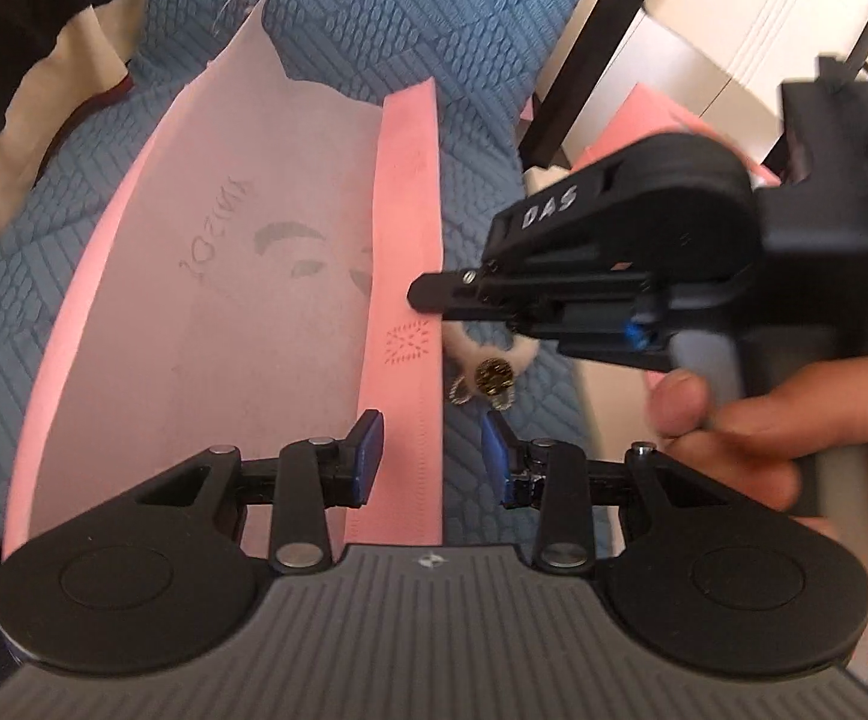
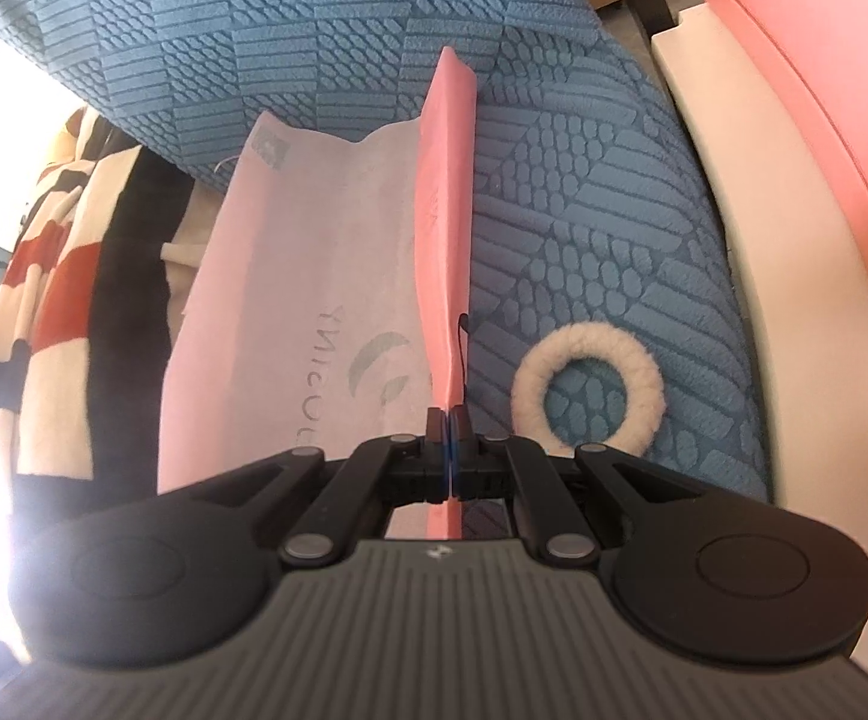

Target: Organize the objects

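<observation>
1. Nearest the lens in the right wrist view, the right gripper has its jaws pressed together on the raised rim of the pink bag, pinching one thin layer of its near edge.
2. Left gripper stands with its jaws well apart and nothing between them, straddling the same raised pink rim without touching it, as far as the left wrist view shows.
3. By its look the bag is light, limp non-woven fabric: it sags, creases, and the rim stands only where it is held. It should not slip much from rubber pads, but a one-point pinch will let the rest droop, so a second hold further along the rim seems the sensible place.
4. Its body lies flat on the blue quilted cushion, stretching away from both grippers towards the cushion's far edge.
5. Just beside the rim, on the cushion's right part, rests a fluffy white ring with a small metal charm, apart from the bag; it looks soft and easy to nip anywhere on its loop.
6. Striped fabric lies past the cushion's left edge.
</observation>
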